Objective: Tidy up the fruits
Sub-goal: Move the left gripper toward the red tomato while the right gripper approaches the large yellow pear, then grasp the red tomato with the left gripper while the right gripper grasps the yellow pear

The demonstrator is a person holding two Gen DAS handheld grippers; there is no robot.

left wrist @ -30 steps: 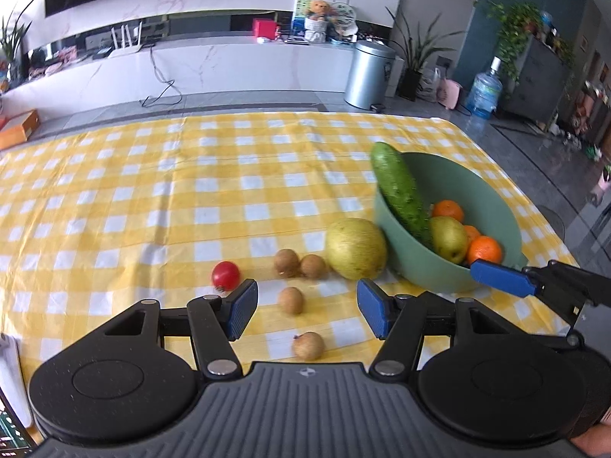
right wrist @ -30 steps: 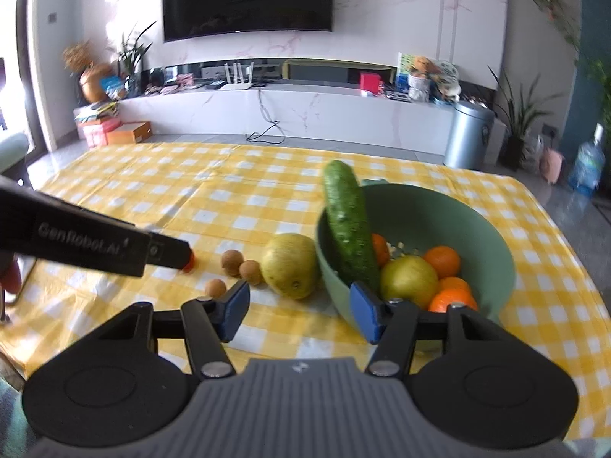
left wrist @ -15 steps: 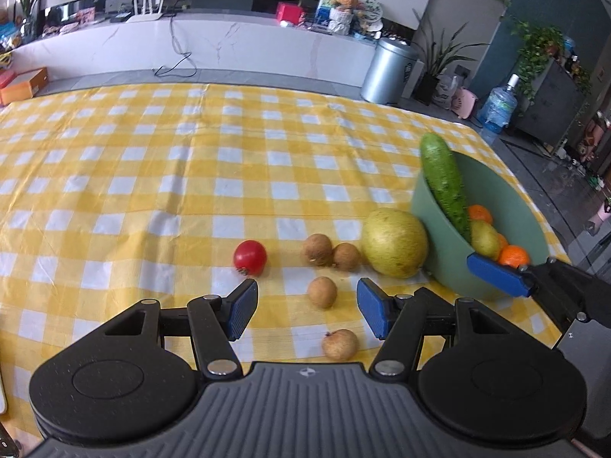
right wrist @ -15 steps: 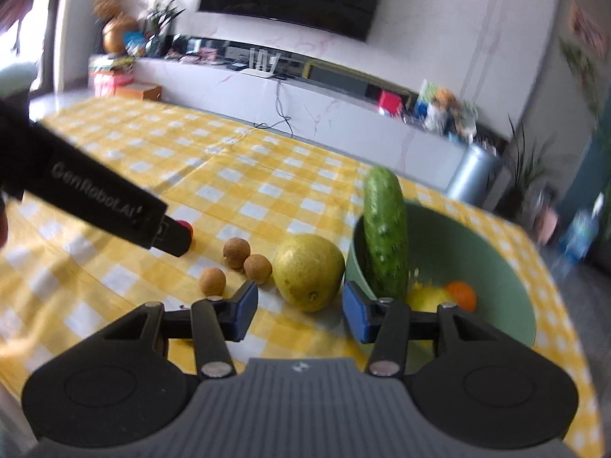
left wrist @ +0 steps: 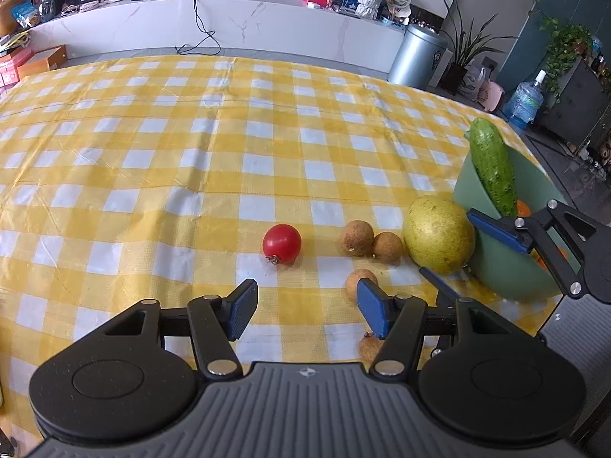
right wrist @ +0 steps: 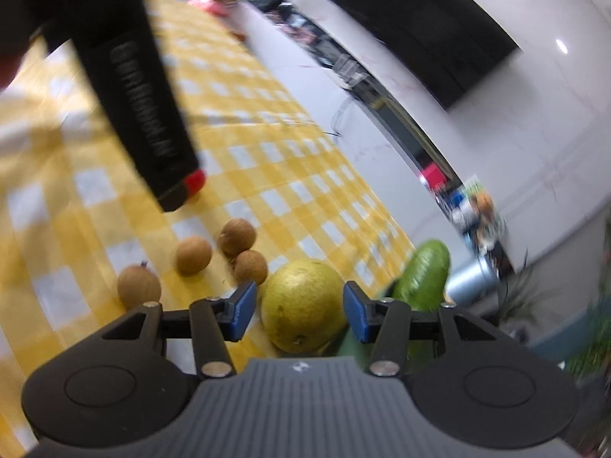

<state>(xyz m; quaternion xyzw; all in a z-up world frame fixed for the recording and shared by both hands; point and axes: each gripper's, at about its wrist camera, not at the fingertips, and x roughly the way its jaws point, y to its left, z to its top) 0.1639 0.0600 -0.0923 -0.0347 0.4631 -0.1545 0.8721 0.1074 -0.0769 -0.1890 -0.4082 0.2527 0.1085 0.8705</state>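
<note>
On a yellow-checked tablecloth (left wrist: pixel 214 175), I bring both hand-held grippers down toward the loose fruit. My right gripper (right wrist: pixel 296 311) lines up on the big yellow-green pear (right wrist: pixel 303 305), jaws at a middling spread either side of it; from what I can see the blue pads do not yet press its skin. My left gripper (left wrist: pixel 305 315) hangs with jaws wide and empty, near the red tomato (left wrist: pixel 282 243) and the small brown longans (left wrist: pixel 356 237); one longan sits just beside its right pad. At the right edge stands the green bowl (left wrist: pixel 496 263), already holding a cucumber (left wrist: pixel 492 171) propped on its rim and some oranges, mostly hidden. The pear touches the bowl's near wall. I judge the step in hand to be the reach for the pear. Next I need to seat the pads around its widest part, close firmly, lift clear of the rim and set it among the fruit without knocking the cucumber.
</note>
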